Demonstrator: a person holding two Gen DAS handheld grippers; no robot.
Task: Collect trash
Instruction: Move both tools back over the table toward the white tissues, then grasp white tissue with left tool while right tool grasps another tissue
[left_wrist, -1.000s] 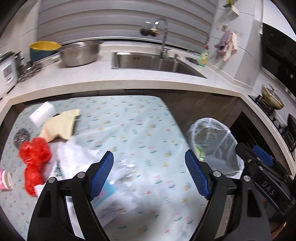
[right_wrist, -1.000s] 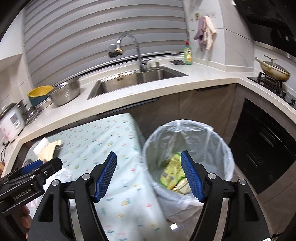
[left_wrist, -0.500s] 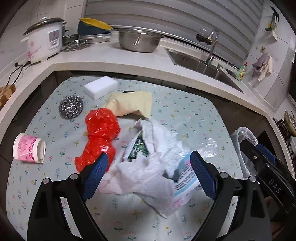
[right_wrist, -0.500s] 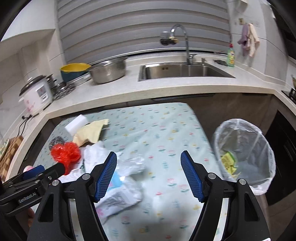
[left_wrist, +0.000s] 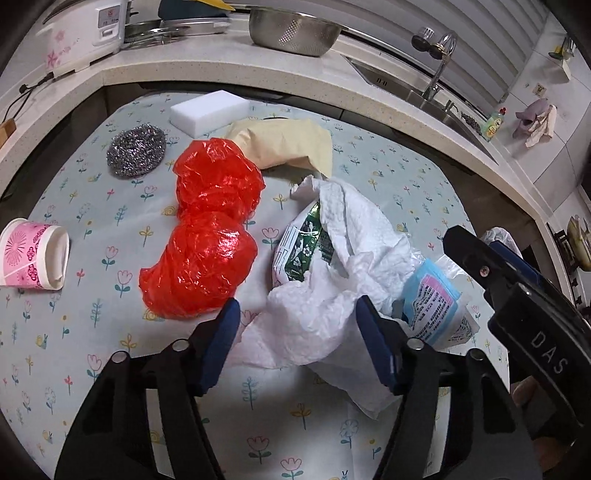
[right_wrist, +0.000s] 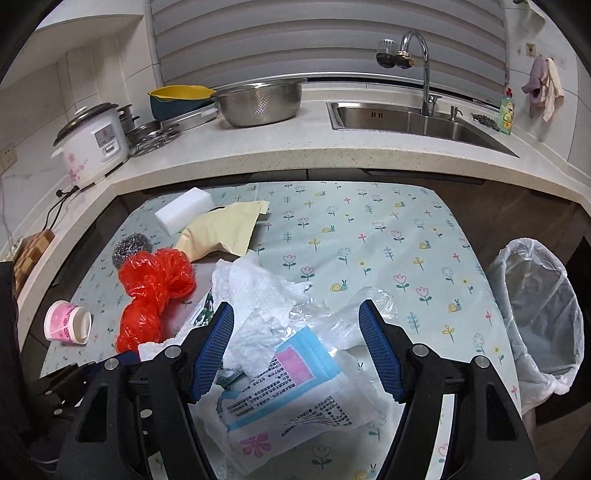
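A pile of trash lies on the flowered table: crumpled white paper towel (left_wrist: 332, 280), a red plastic bag (left_wrist: 210, 229), a green-and-white wrapper (left_wrist: 303, 243), a blue-and-pink printed packet (right_wrist: 295, 380) and clear plastic film (right_wrist: 354, 317). My left gripper (left_wrist: 295, 343) is open, its jaws either side of the paper towel's near edge. My right gripper (right_wrist: 295, 350) is open and hovers over the printed packet. The lined trash bin (right_wrist: 539, 306) stands off the table's right side.
A pink paper cup (left_wrist: 33, 254) lies on its side at the left. A steel scourer (left_wrist: 136, 149), a white sponge (left_wrist: 208, 110) and a yellow cloth (left_wrist: 288, 146) lie at the back. The counter behind holds a rice cooker (right_wrist: 92, 144), colander (right_wrist: 258, 103) and sink (right_wrist: 413, 118).
Both grippers have swung left from the bin to the trash pile and moved down close to it. Both stay open.
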